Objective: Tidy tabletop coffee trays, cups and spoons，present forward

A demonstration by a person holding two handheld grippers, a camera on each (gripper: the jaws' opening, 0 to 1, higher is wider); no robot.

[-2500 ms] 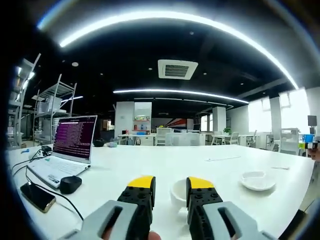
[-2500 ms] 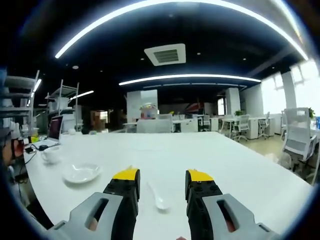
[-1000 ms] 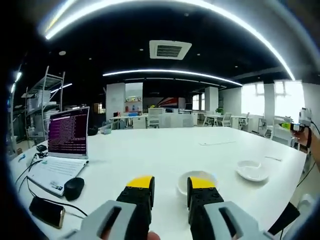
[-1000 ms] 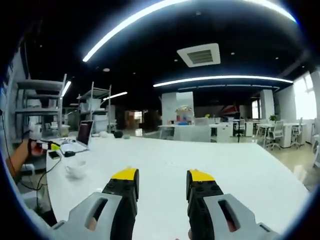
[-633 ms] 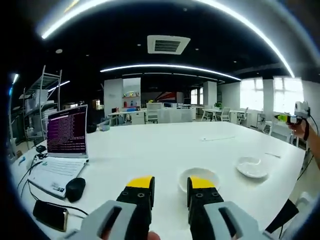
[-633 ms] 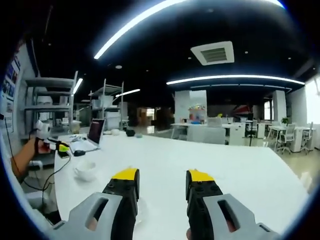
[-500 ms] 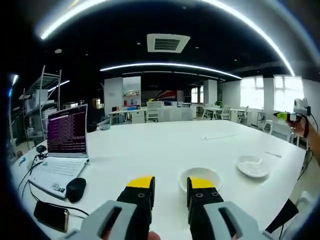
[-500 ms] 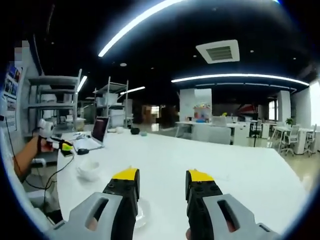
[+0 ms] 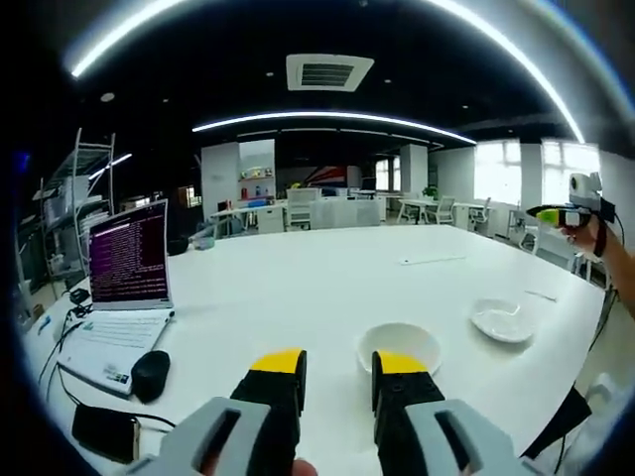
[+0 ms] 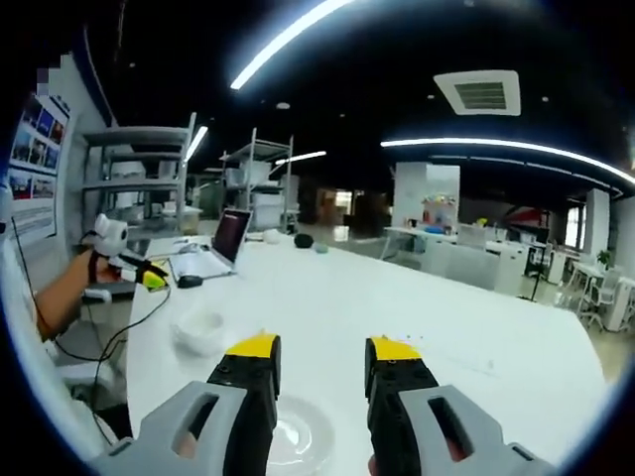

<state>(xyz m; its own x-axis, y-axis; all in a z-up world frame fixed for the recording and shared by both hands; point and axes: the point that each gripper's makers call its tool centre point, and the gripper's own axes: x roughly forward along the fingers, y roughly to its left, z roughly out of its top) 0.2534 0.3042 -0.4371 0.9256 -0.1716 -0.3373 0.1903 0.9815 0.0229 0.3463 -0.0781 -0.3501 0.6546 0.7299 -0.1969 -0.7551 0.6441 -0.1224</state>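
A white cup (image 9: 399, 343) stands on the white table (image 9: 298, 297) just beyond my left gripper (image 9: 338, 365), which is open and empty. Further right lies a white saucer (image 9: 503, 322), with a small spoon (image 9: 541, 295) beyond it. A hand holds my right gripper (image 9: 568, 212) up at the far right. In the right gripper view, my right gripper (image 10: 324, 349) is open above the saucer (image 10: 298, 436), which lies low between the jaws. The cup (image 10: 198, 330) sits to its left. A hand holds the left gripper (image 10: 127, 262) at the far left.
An open laptop (image 9: 124, 268), a black mouse (image 9: 149, 362) and a phone (image 9: 104, 431) with cables occupy the table's left end. A thin white strip (image 9: 432, 261) lies mid-table. The table edge runs close behind the saucer. Shelving (image 10: 149, 188) and office desks stand beyond.
The right gripper view has swung left and down, so the saucer now shows between its jaws and the cup is nearer. The left gripper view tipped slightly downward. Both jaws kept their gap.
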